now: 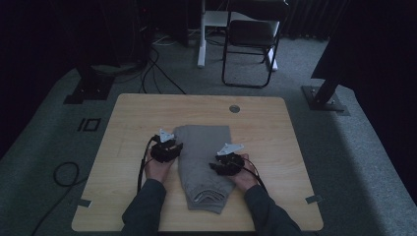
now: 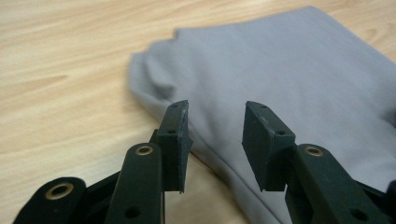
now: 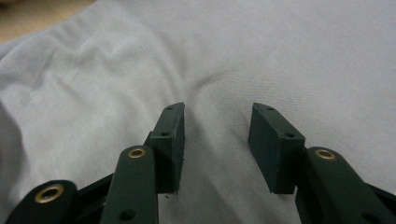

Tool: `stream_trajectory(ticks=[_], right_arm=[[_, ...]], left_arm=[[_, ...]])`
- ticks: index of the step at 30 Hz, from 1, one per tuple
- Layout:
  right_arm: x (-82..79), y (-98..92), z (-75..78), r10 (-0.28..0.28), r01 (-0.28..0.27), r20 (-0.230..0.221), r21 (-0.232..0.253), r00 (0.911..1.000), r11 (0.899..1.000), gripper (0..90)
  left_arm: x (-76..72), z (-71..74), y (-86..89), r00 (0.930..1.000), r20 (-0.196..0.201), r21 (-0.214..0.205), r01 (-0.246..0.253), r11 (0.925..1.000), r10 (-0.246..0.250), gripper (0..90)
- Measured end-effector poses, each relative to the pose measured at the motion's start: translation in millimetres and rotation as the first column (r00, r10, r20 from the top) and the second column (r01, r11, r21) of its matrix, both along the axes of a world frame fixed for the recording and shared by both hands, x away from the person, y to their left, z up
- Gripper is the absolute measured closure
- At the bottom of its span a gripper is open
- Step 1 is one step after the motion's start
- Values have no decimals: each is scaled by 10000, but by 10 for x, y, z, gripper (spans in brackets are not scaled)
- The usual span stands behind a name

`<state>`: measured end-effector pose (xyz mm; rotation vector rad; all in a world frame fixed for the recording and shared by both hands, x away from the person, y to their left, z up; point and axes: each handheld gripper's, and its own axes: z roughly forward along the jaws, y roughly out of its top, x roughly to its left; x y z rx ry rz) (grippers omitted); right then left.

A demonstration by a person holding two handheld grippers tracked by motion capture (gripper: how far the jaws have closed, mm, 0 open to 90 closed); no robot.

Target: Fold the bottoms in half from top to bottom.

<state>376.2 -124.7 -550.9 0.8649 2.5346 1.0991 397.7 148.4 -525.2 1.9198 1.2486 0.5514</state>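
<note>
Here we are at the wooden table (image 1: 137,110), and right in the middle of it lies a grey folded garment (image 1: 204,162), a long strip running from twelve o'clock down toward six, with a ribbed collar or hem showing at the six o'clock end. It looks like soft jersey cloth, light and limp, the sort of thing that sags the moment you lift one corner alone.

The left gripper (image 1: 167,147) sits at the cloth's nine o'clock edge, about halfway along. From its own view the left gripper (image 2: 215,140) has its jaws standing well apart with nothing pinched between them, the folded edge of the garment (image 2: 280,84) lying just beyond the pads and bare wood off to one side. The right gripper (image 1: 227,163) hangs at the three o'clock side, over the fabric itself. In its own view the right gripper (image 3: 217,144) also has its jaws parted, empty, with the garment (image 3: 116,70) spread beneath them, gently creased.

My read: this cloth will not slide much on the wood, but it will bunch and unfold if grabbed carelessly. The sensible hold is on the stacked edges at each long side, pinching all the layers together, both sides lifted evenly so the fold stays tidy. A shallow bite risks catching the top layer alone.
</note>
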Motion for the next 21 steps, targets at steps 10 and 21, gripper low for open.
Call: stream_trajectory(ticks=[10, 21], right_arm=[[-169, -49, 9, 555, -555, -106, -63, 9984, 9984, 560], [-226, -76, 63, 1176, -1189, -631, -181, 9911, 9927, 567]], left_arm=[[184, -73, -47, 9990, -297, 453, -320, 9985, 333, 612], [170, -232, -91, 9946, -1000, 649, -199, 9977, 264, 774]])
